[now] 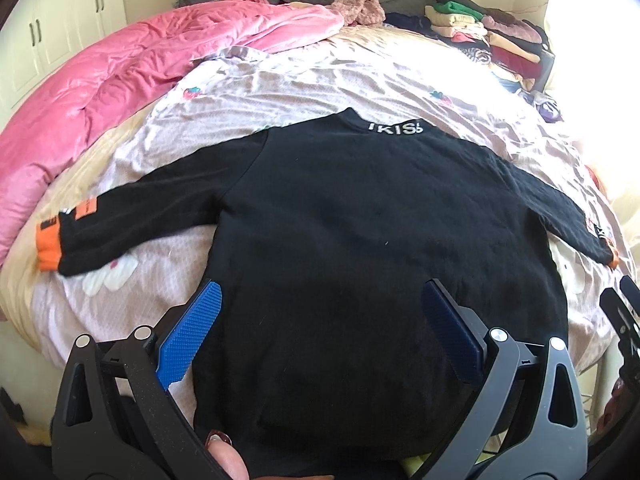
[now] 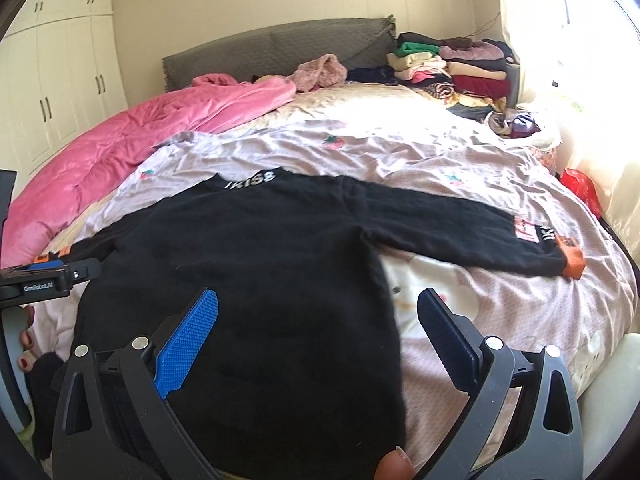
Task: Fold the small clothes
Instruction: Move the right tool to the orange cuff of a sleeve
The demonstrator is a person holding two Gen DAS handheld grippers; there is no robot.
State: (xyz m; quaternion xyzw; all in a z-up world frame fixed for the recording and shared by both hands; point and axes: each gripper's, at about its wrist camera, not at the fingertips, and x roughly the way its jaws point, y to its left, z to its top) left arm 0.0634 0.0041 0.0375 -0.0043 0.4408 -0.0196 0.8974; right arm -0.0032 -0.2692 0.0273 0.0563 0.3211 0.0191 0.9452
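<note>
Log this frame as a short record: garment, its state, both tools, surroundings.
garment: black sweater with orange cuffs
state: spread flat on the bed sheet, sleeves out, unfolded
left tool: open, over the hem
right tool: open, over the sweater's right edge
surroundings: pink quilt, folded clothes stack

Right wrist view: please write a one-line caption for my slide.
Open right gripper above a black long-sleeved sweater spread flat on the pink printed bedsheet, orange cuff at right.

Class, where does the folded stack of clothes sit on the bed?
In both views the folded clothes stack sits at the bed's far right corner, beside the grey quilted headboard and beyond the black sweater.
</note>
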